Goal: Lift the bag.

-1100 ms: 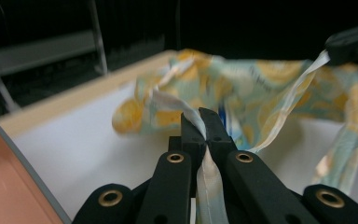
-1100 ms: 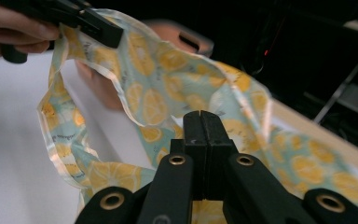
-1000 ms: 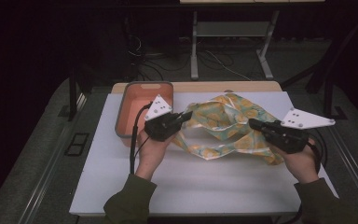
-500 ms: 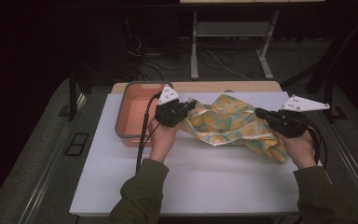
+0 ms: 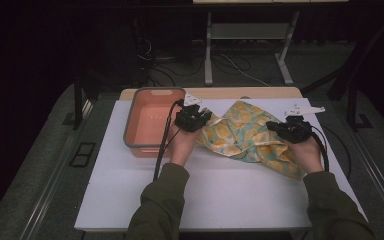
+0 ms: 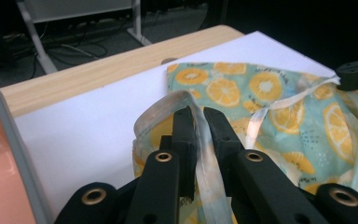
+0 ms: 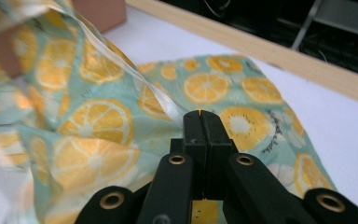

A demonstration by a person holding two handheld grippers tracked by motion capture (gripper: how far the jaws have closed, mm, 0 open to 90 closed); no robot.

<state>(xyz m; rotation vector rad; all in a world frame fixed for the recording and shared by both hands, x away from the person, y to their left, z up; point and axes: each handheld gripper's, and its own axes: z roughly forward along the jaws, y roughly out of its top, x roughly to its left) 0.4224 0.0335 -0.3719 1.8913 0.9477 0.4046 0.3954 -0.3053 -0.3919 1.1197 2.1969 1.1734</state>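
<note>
A light green bag printed with orange slices point(image 5: 247, 135) lies spread across the white table top between my two grippers. In the left gripper view, my left gripper point(image 6: 199, 114) is shut on a clear plastic handle strap point(image 6: 168, 105) of the bag point(image 6: 265, 93). My left gripper point(image 5: 200, 116) sits at the bag's left end, beside the bin. My right gripper point(image 5: 275, 127) is at the bag's right side. In the right gripper view, my right gripper point(image 7: 200, 114) is shut on another clear strap point(image 7: 135, 74) that runs up and left over the bag point(image 7: 93, 121).
A salmon-coloured plastic bin point(image 5: 152, 121) with a grey rim stands at the table's back left, close to my left gripper. A wooden edge point(image 5: 220, 93) runs along the back of the white top point(image 5: 220, 190). Cables lie on the floor beyond.
Both grippers have moved away from me toward the back of the table, pulling the bag with them and spreading it flatter. My left gripper now sits nearer the bin.
</note>
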